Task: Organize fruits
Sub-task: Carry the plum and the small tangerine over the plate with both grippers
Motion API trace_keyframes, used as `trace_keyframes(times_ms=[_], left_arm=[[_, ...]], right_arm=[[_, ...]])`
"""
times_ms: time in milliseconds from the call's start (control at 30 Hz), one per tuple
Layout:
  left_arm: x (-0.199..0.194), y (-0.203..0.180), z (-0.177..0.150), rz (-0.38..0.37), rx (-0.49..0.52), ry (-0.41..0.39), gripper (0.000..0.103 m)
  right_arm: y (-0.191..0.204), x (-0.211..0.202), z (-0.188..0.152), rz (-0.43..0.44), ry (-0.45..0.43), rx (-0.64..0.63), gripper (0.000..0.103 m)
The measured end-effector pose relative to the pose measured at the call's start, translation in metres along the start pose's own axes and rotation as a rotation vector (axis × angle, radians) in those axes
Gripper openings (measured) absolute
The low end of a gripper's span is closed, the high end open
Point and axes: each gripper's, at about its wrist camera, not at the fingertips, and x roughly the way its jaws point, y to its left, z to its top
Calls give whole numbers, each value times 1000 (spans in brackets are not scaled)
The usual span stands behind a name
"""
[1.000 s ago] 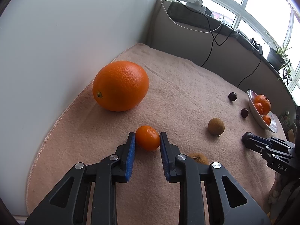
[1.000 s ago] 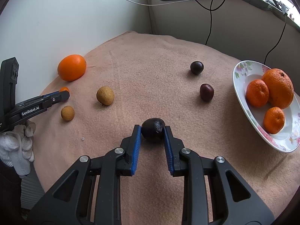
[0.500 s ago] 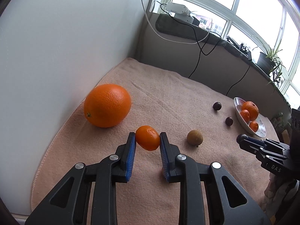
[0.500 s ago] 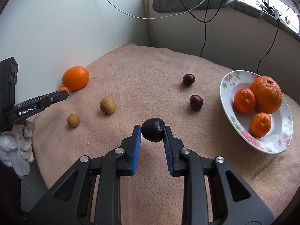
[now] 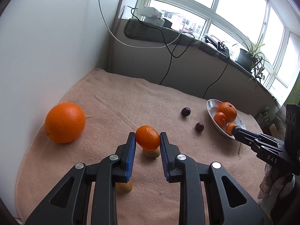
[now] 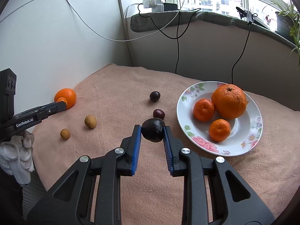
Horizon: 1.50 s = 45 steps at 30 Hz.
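My left gripper is shut on a small orange mandarin, held above the pink towel. A big orange lies on the towel to its left. My right gripper is shut on a dark wrinkled fruit, lifted just left of the flowered plate. That plate holds one large orange and two mandarins. Two dark plums and two small brown fruits lie on the towel. In the right wrist view the left gripper shows at the left edge.
A white wall borders the towel on the left. A low ledge with black and white cables, a charger and potted plants runs along the back under the windows. A gloved hand holds the left gripper.
Both grippers have risen with their fruit and drawn back from the towel. More of the ledge and windows shows in both views. The plate and loose fruit lie as before.
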Motion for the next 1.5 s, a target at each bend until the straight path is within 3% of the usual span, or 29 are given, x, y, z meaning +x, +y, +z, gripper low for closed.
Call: trace_keyframes(times_ms=[733, 1500], left_arm=[[48, -92, 11, -149, 106, 53, 24], [91, -167, 8, -240, 215, 139, 24]], right_arm=[[-94, -25, -10, -128, -28, 151, 25], [-123, -10, -16, -153, -6, 195, 25]])
